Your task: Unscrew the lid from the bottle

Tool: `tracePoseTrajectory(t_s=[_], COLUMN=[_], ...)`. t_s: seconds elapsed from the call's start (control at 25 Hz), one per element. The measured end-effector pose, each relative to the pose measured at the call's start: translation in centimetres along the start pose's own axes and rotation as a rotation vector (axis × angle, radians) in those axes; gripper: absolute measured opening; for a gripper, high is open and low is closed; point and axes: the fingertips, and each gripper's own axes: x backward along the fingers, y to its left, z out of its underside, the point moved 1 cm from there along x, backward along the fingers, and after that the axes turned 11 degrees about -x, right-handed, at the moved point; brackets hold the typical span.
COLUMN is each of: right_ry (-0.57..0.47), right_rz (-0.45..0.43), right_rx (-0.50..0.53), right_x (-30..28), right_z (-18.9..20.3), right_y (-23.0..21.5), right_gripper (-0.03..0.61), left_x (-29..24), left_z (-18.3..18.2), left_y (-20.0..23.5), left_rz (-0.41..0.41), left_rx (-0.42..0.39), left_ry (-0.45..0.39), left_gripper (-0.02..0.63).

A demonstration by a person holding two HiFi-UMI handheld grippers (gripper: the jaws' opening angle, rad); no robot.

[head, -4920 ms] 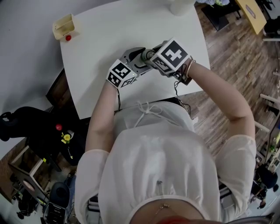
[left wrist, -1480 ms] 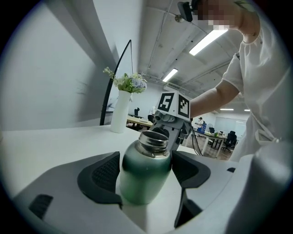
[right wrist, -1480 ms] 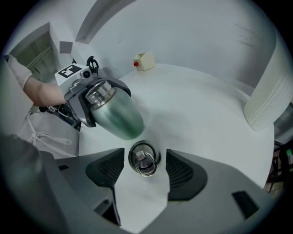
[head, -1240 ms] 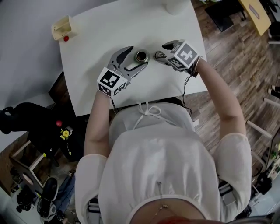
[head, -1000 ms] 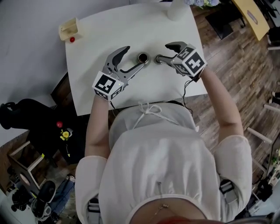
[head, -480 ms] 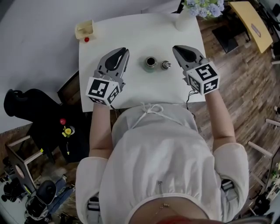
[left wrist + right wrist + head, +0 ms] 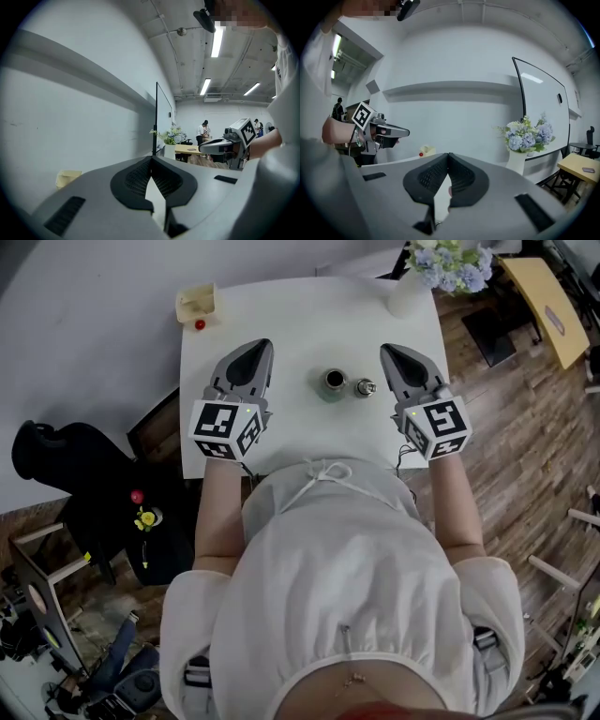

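In the head view the bottle (image 7: 335,382) stands upright at upper centre of the frame, on the white table (image 7: 300,320), with its mouth open. The lid (image 7: 365,387) sits just to its right on the tabletop, near it but apparently not touching. Judged from that, the unscrewing is done.

The left gripper (image 7: 261,345) is left of the bottle and the right gripper (image 7: 387,351) right of the lid, both well apart from them. Each gripper's own view looks out level across the room, and its jaws have just been closing: the ribbed pads now meet at the tips with nothing between them.

The risk now lies in either gripper coming back down. The bottle is uncapped and narrow, so a knock from a jaw or a sleeve could tip it, and anything inside would spill; whether it holds anything cannot be seen. The small lid could be nudged and roll toward the near edge of the table. The yellow box (image 7: 195,303) at upper left and the flower vase (image 7: 410,298) at upper right stand clear of both.
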Motion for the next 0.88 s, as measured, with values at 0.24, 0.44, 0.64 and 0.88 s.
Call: tracePoseTrajectory(t_s=[0.24,0.44,0.64,0.88], right_ry=[-0.025,-0.025,-0.033,-0.042], right_rz=[0.013,0.012,0.043,0.064], right_rx=[-0.013,0.000,-0.020,-0.024], right_x=[-0.7,-1.2,-1.6,-2.0], right_z=[-0.5,-0.7,-0.5,-0.6], right_y=[0.7,1.9,2.0,3.1], right_gripper=[0.003,0.002,0.002,0.002], left_x=[-0.2,0.0,-0.1,0.3], left_z=[-0.1,0.3,0.5,0.8], left_y=[0.7,1.5,2.1,2.6], left_rz=[0.014,0.012,0.016,0.026], left_rx=[-0.001,-0.008,0.000,0.006], left_ry=[0.003,0.012,0.018,0.025], left_gripper=[0.020,0.020,0.020,0.020])
